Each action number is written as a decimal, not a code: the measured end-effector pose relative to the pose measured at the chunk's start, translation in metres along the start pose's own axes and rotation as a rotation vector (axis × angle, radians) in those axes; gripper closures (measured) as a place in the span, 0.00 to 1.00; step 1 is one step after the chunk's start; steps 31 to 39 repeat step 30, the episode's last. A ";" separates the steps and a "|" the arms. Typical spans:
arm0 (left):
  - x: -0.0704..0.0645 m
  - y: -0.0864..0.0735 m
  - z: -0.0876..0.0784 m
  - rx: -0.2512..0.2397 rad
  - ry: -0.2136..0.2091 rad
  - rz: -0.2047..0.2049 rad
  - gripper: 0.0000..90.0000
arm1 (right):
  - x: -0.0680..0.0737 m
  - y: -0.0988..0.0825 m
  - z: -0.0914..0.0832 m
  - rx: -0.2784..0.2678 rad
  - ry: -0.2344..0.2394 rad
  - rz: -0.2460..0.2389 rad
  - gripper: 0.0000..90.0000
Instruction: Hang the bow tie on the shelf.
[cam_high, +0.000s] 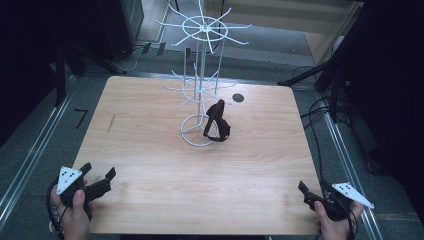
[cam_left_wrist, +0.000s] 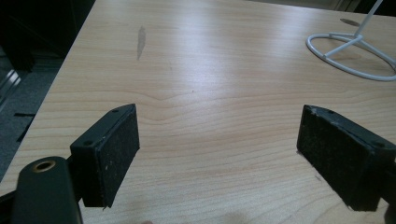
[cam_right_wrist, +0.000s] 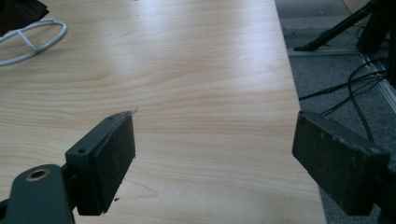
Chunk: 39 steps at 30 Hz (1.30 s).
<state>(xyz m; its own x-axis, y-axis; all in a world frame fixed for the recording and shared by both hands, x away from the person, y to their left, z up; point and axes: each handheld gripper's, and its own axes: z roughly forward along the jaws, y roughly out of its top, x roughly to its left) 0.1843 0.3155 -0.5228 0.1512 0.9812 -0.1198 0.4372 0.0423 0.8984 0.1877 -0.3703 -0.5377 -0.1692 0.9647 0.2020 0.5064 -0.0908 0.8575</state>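
High view: a wooden worktop (cam_high: 150, 150) carries a white wire rack (cam_high: 200, 90) near its far edge, a dark strap (cam_high: 217, 122) hanging against it. Left hand-held gripper (cam_high: 100, 172) at the near left corner and right hand-held gripper (cam_high: 315, 189) at the near right corner both gape wide, empty.

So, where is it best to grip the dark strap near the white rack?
Probably its raised upper loop, coming from the right side with the right gripper: the dark strap leans against the white rack's pole, so the left is blocked.
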 end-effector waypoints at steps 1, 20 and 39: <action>0.000 0.000 0.000 0.000 0.000 0.000 0.15 | -0.002 -0.001 -0.001 0.004 -0.003 0.003 0.15; 0.000 0.000 0.000 0.003 -0.002 -0.003 0.15 | -0.024 -0.017 -0.010 -0.006 -0.049 0.074 0.16; 0.001 0.000 0.000 0.003 -0.004 -0.003 0.15 | -0.026 -0.018 -0.011 -0.012 -0.057 0.095 0.16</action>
